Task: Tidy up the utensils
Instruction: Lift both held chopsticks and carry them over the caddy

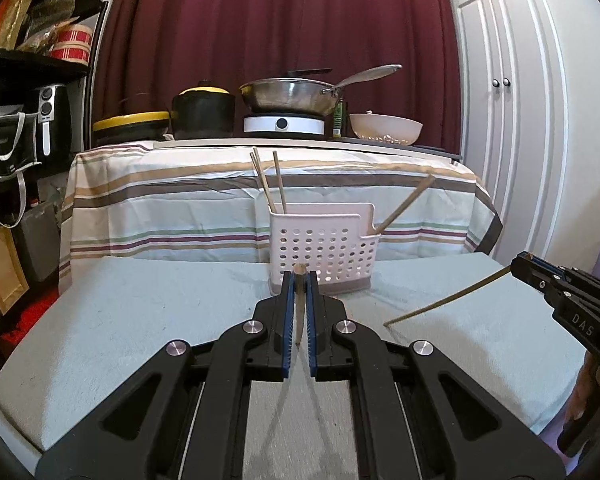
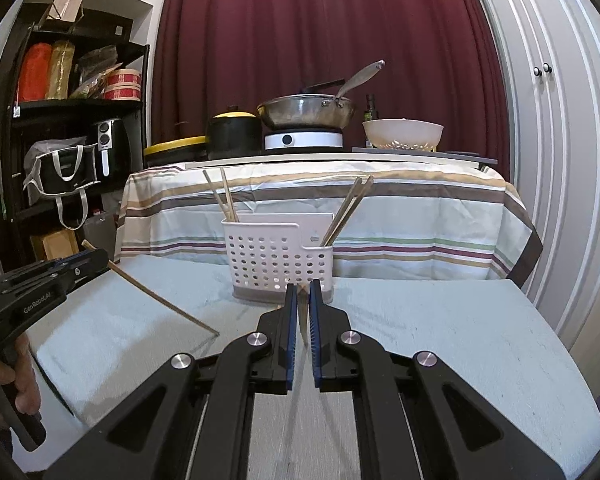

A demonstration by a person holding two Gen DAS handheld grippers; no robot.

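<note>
A white perforated utensil caddy [image 1: 324, 246] stands on the pale blue table, with two chopsticks [image 1: 270, 182] in its left compartment and darker chopsticks [image 1: 408, 202] leaning out of its right one. It also shows in the right wrist view [image 2: 278, 256]. My left gripper [image 1: 299, 280] is shut on a chopstick [image 1: 299, 308], seen end-on just in front of the caddy. My right gripper [image 2: 303, 290] is shut on another chopstick [image 2: 303, 316], also in front of the caddy. Each gripper appears in the other's view, the right gripper [image 1: 520, 266] with its chopstick [image 1: 444, 300] slanting down, the left gripper [image 2: 96, 258] with its chopstick [image 2: 164, 300].
A striped-cloth table [image 1: 172, 200] behind holds a wok [image 1: 292, 94] on a burner, black pots [image 1: 202, 110] and a white bowl [image 1: 384, 128]. Black shelves [image 1: 20, 120] stand at the left, white cabinet doors [image 1: 508, 100] at the right.
</note>
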